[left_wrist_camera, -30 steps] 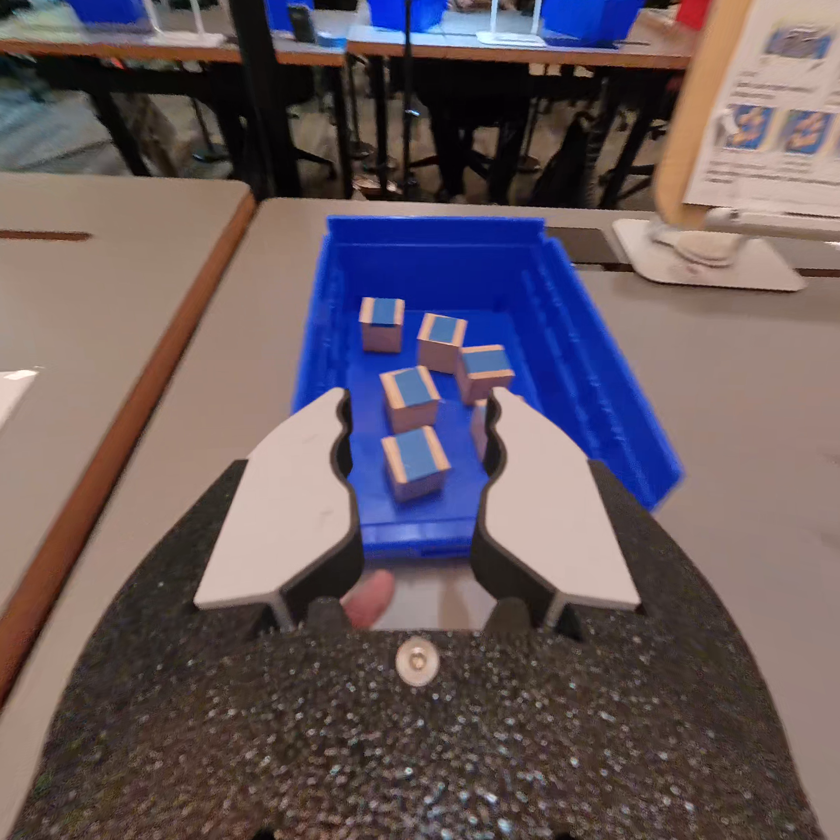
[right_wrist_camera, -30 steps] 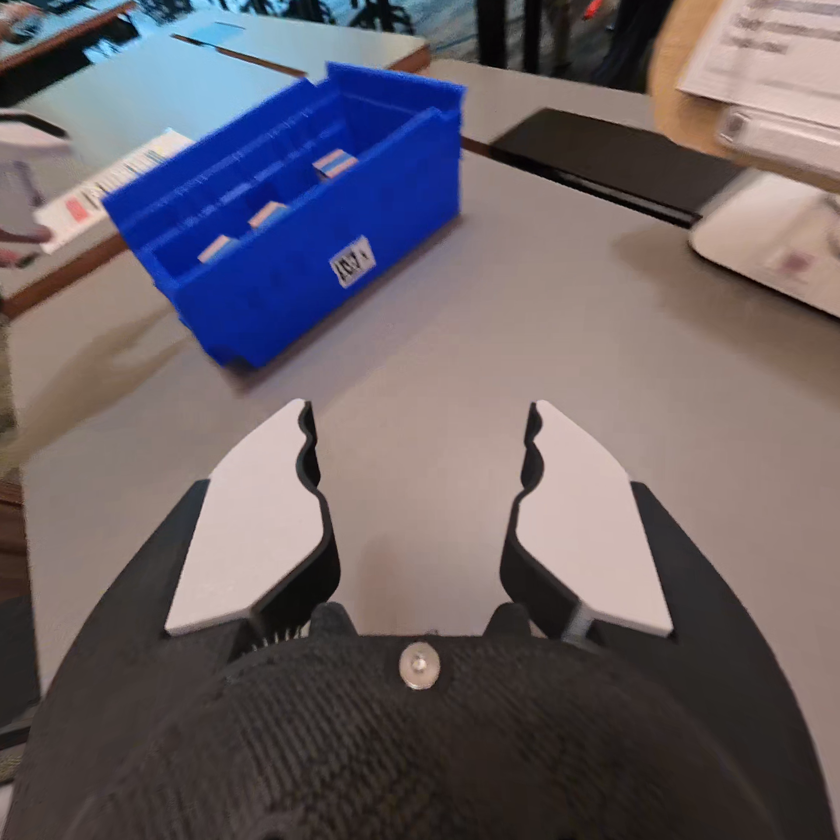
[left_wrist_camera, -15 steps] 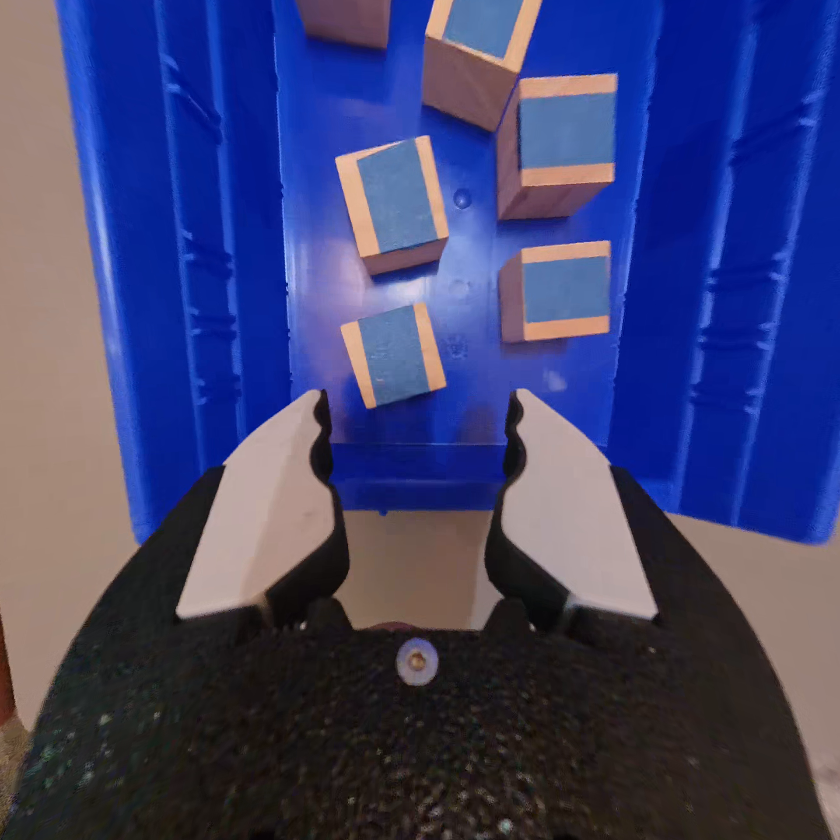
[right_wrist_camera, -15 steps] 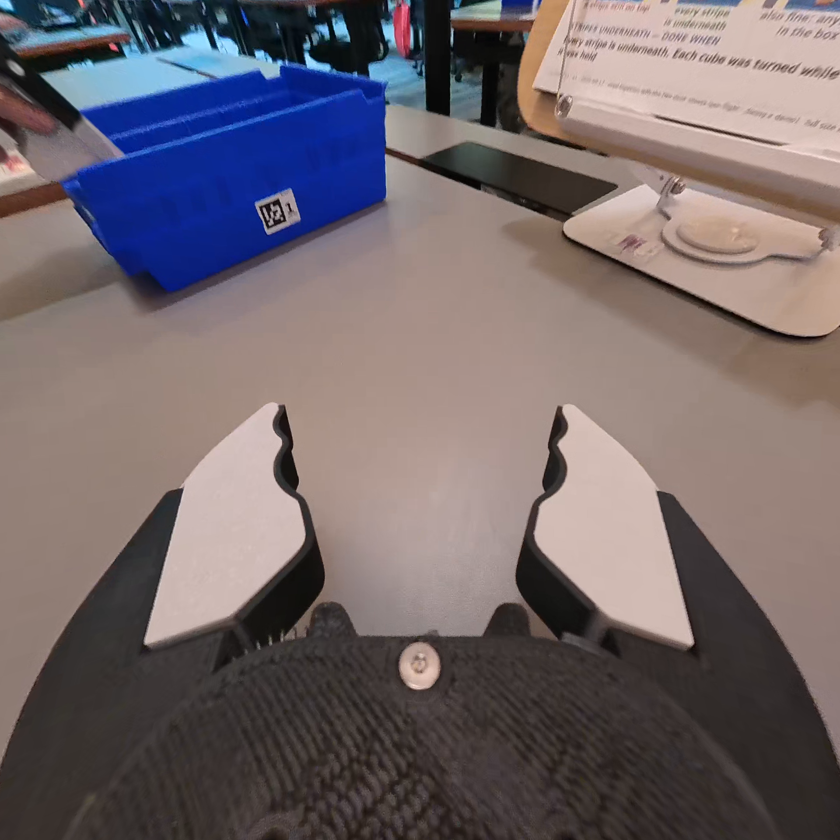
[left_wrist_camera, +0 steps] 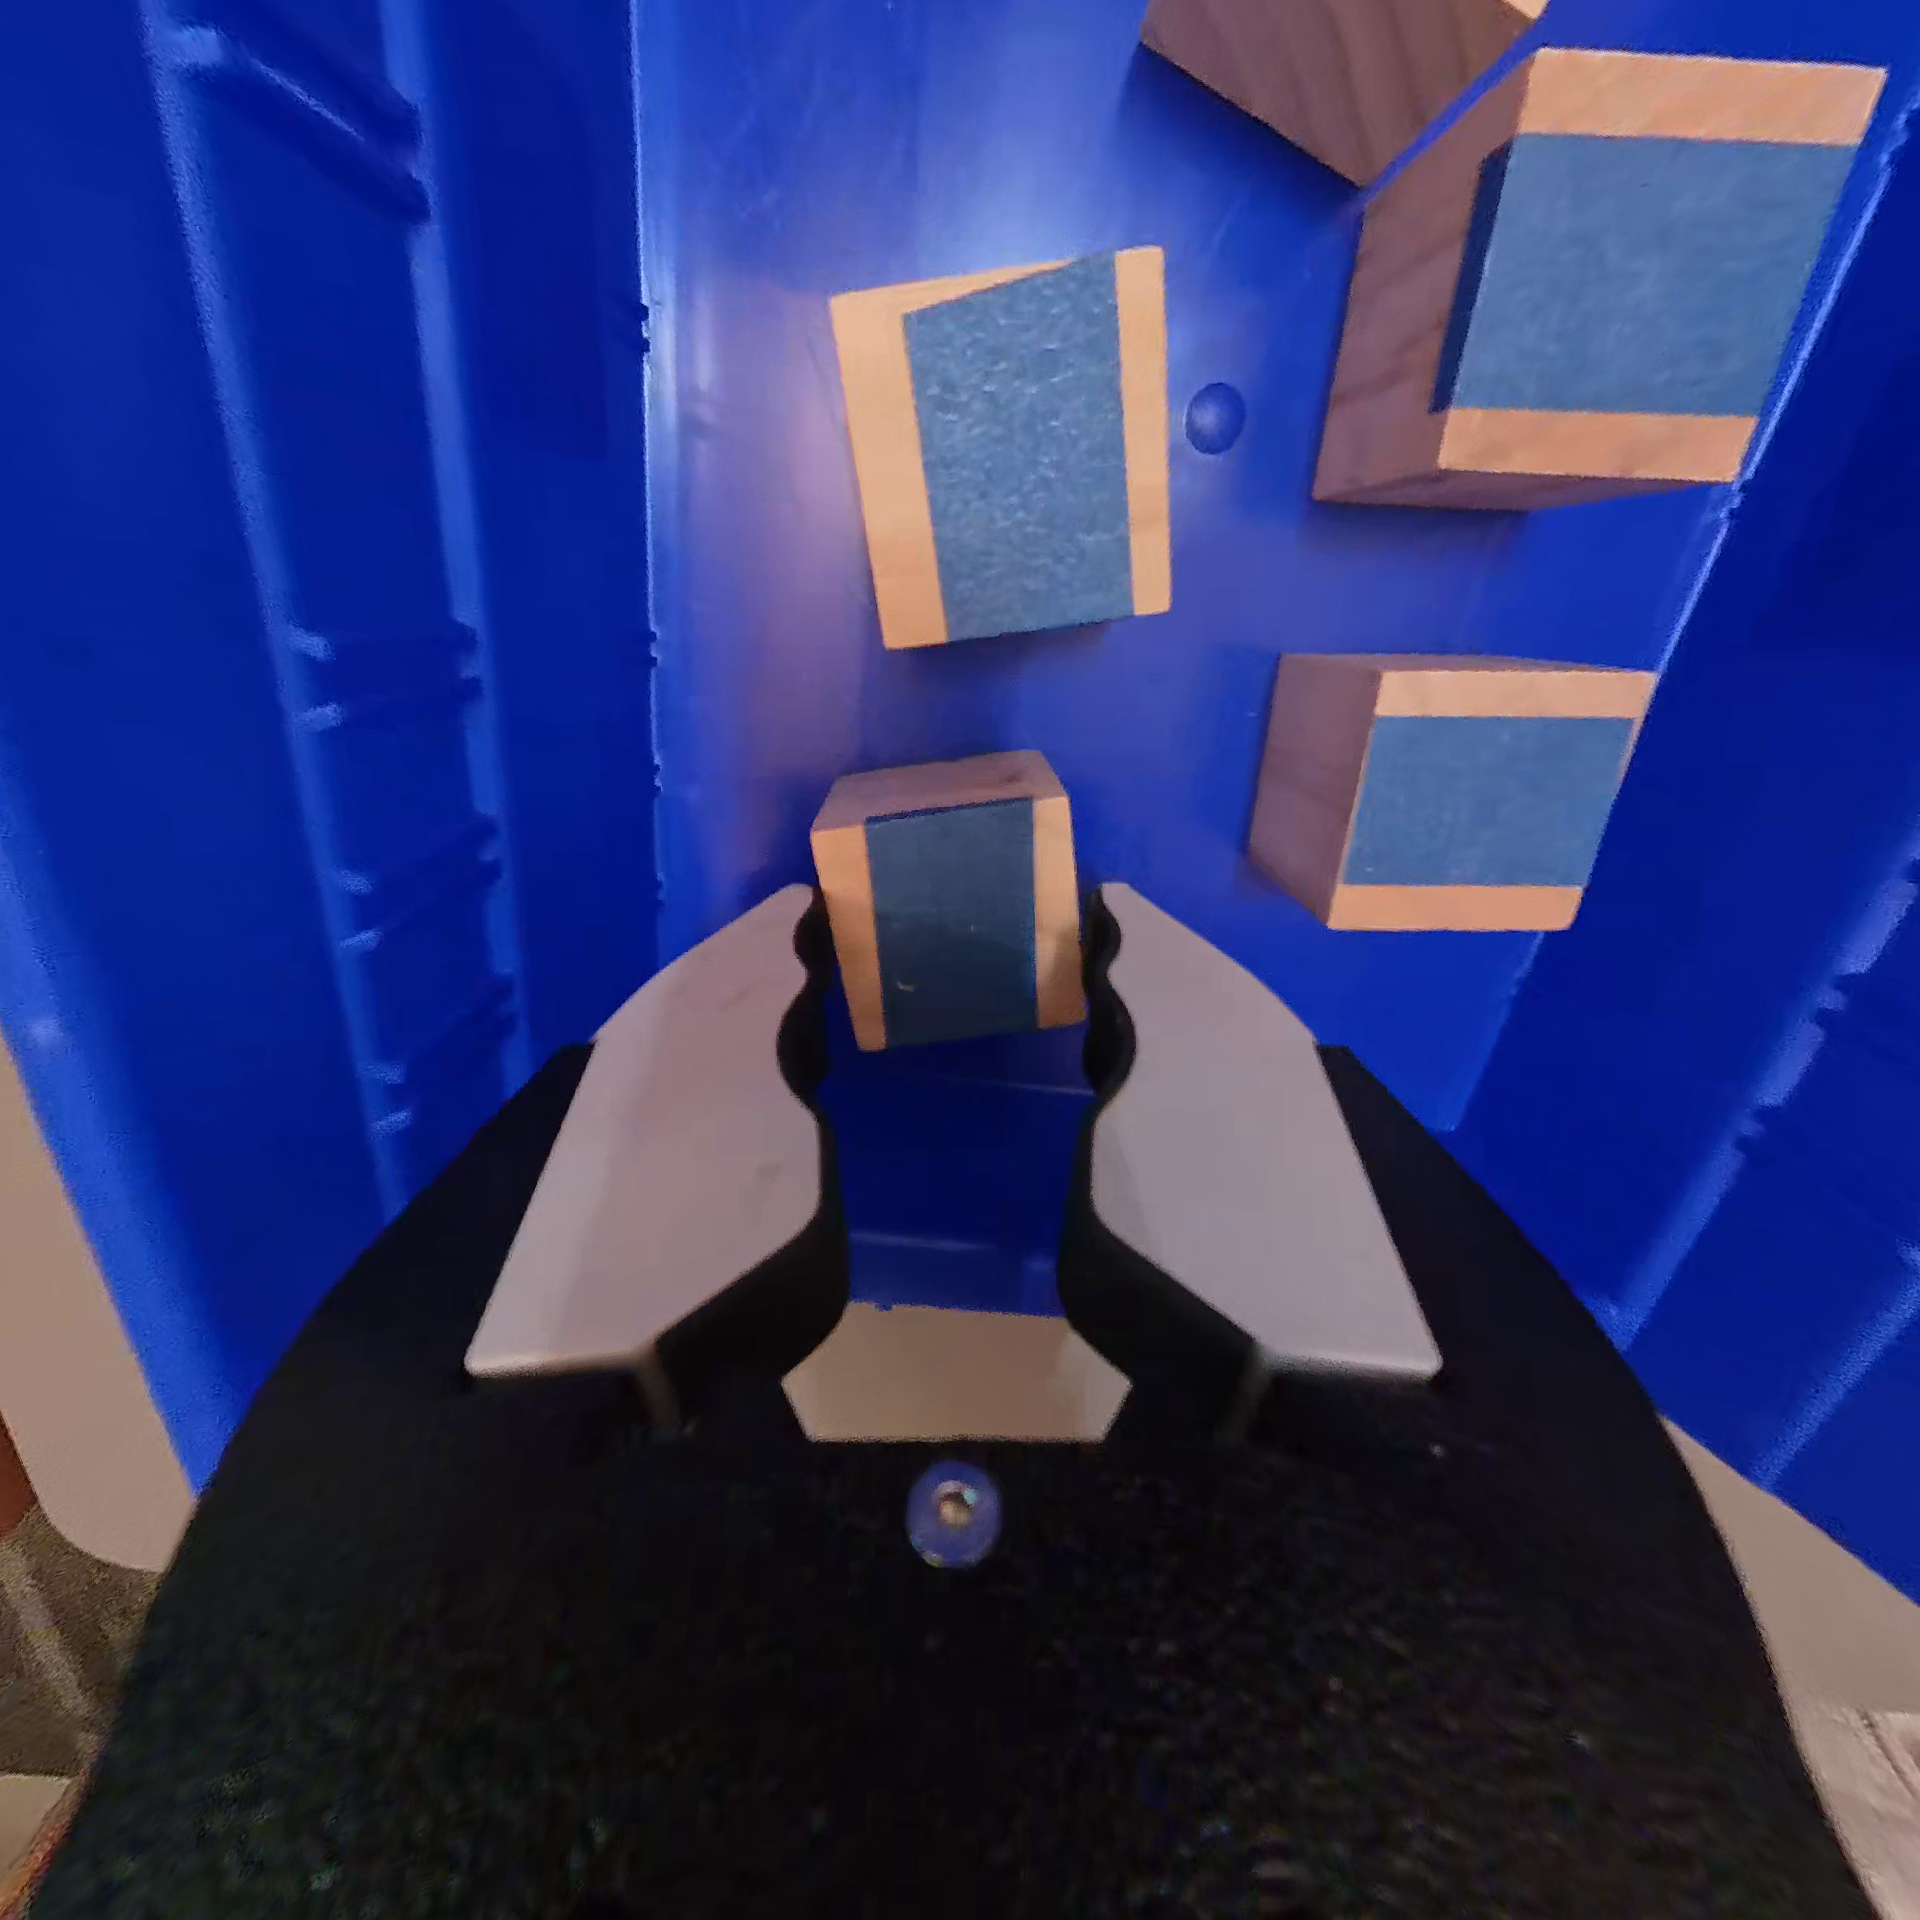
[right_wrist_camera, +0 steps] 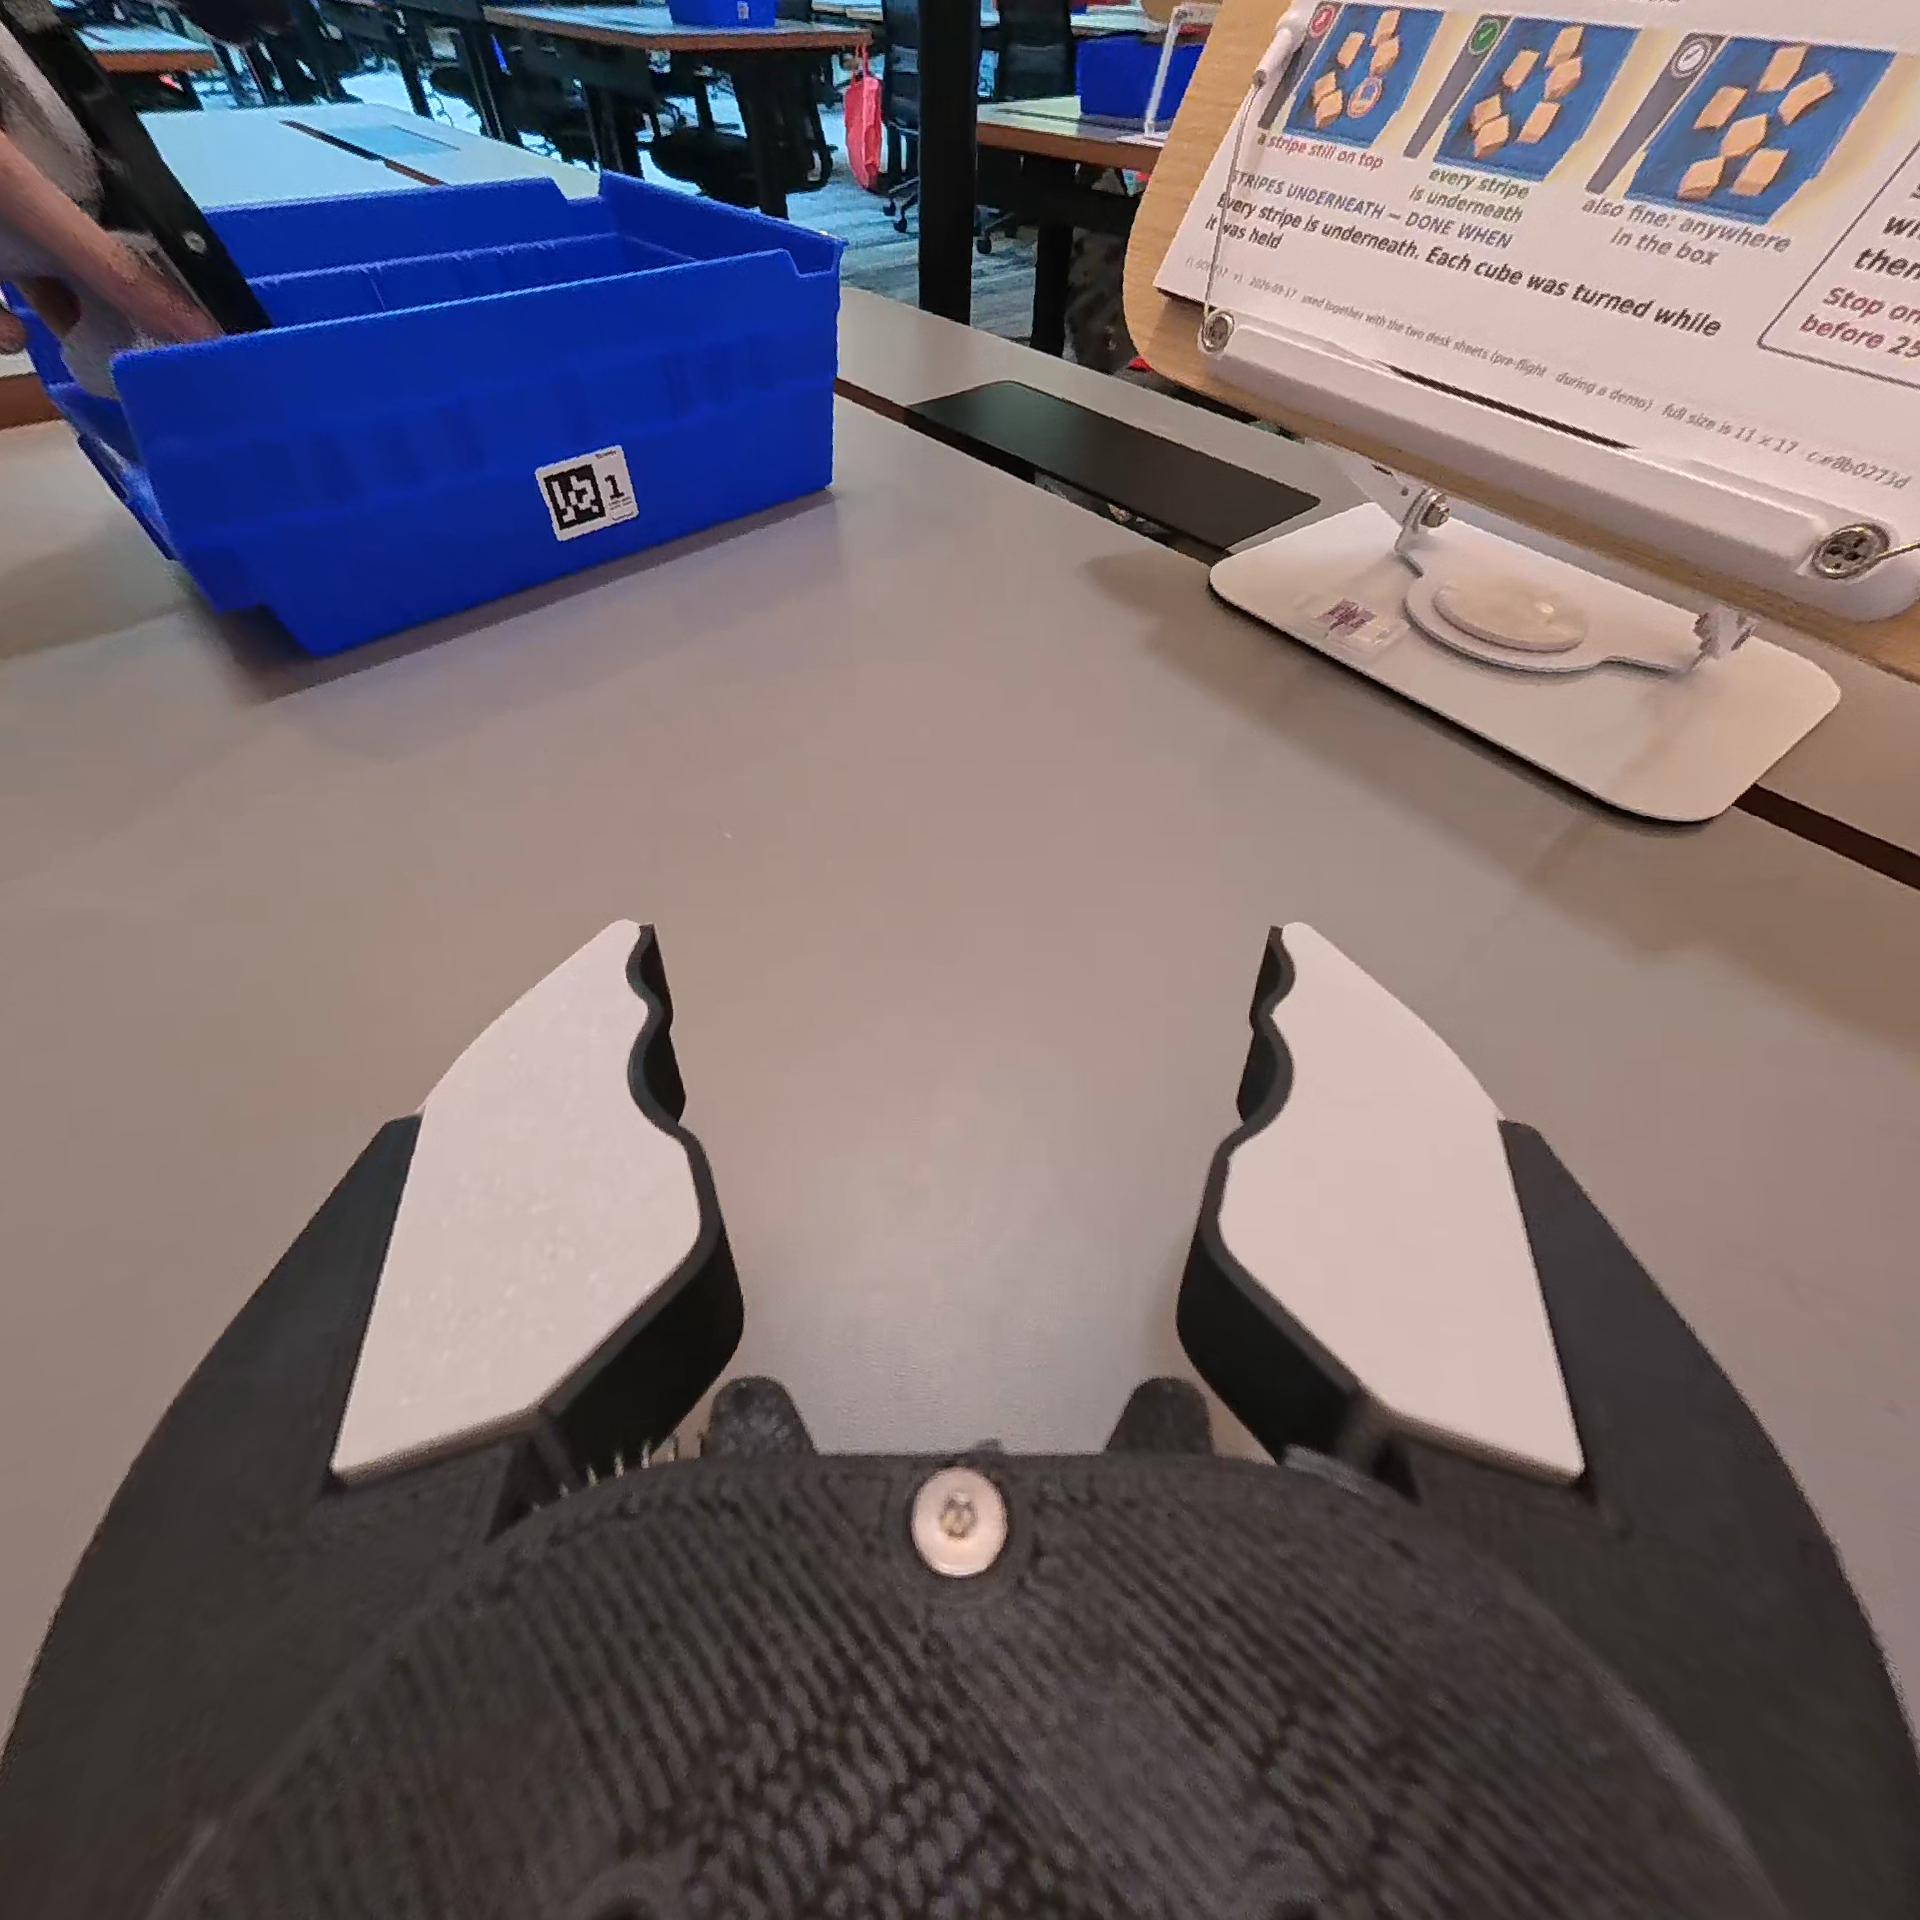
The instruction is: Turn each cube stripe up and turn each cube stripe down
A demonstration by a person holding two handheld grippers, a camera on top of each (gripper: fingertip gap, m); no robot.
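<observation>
My left hand-held gripper (left_wrist_camera: 951, 961) is closed on the nearest cube (left_wrist_camera: 948, 902), its blue stripe facing the camera, inside the blue bin (left_wrist_camera: 312, 623). Three more striped cubes lie beyond. My right hand-held gripper (right_wrist_camera: 958, 997) hovers wide open and empty above the counter (right_wrist_camera: 935, 769).

Inside the blue bin (left_wrist_camera: 312, 623), the left hand-held gripper (left_wrist_camera: 951, 935) has a ribbed wall close on its left and bare floor between. Three striped cubes (left_wrist_camera: 1013, 447) crowd ahead and right. The right hand-held gripper (right_wrist_camera: 956, 997) faces open bench (right_wrist_camera: 935, 779), with the white stand (right_wrist_camera: 1538, 665) right.
</observation>
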